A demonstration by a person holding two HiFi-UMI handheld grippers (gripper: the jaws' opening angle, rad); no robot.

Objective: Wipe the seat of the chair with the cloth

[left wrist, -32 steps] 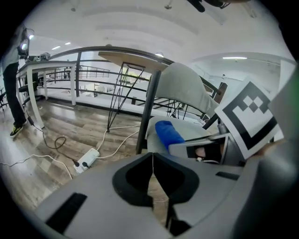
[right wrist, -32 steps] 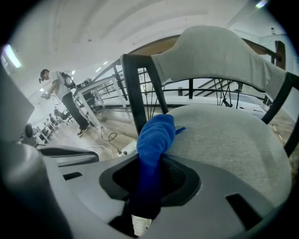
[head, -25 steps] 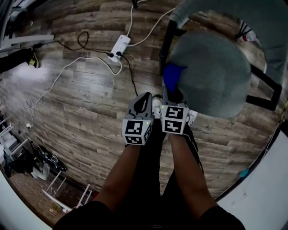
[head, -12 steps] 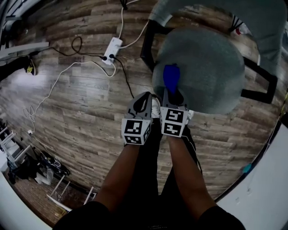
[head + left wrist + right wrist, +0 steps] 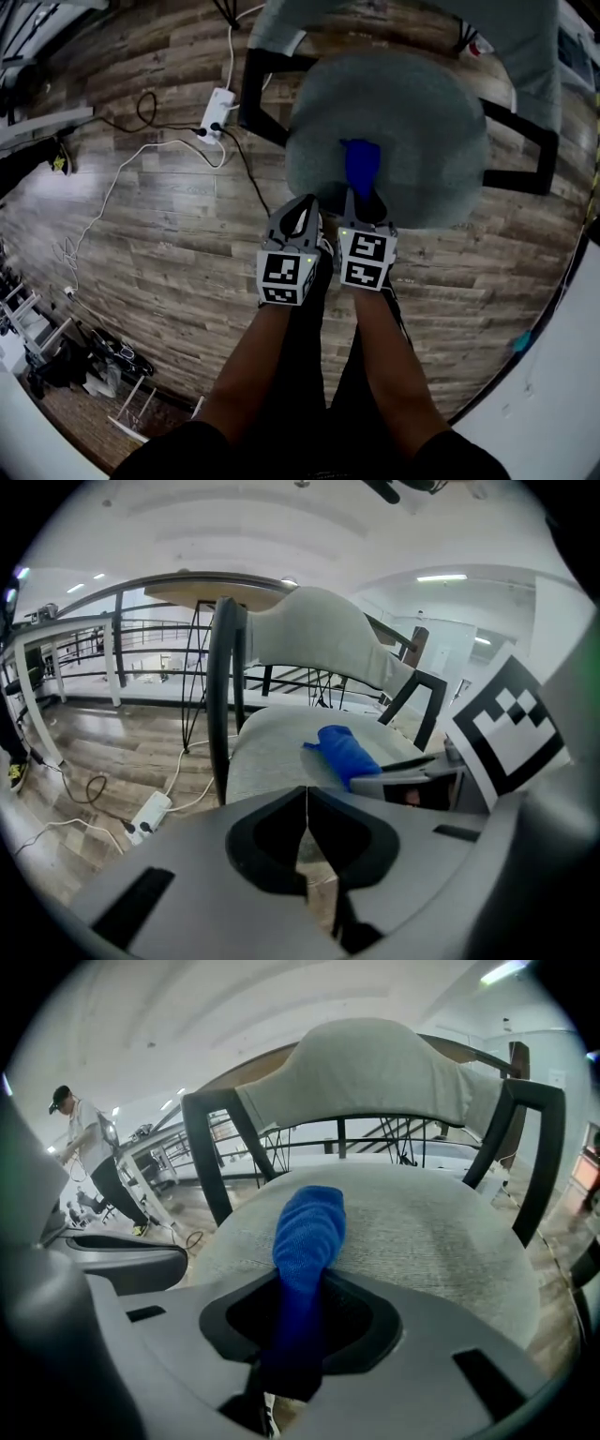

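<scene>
Surroundings: wood floor [image 5: 169, 244]; white power strip [image 5: 217, 101] and cables [image 5: 112, 183], left of the grey chair seat [image 5: 412, 122].
Right gripper view only: a person [image 5: 89, 1147], standing far left.
Left tongs [image 5: 306, 799]: clenched, empty, short of the seat.
Right tongs [image 5: 366, 211]: clamped on the blue cloth [image 5: 307, 1227], whose free end lies on the seat's front.

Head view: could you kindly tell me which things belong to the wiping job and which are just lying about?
In the job: blue cloth, held by the right tool; grey chair seat.
Lying about: white power strip and white cable on the wooden floor; left tool, shut and empty.
</scene>
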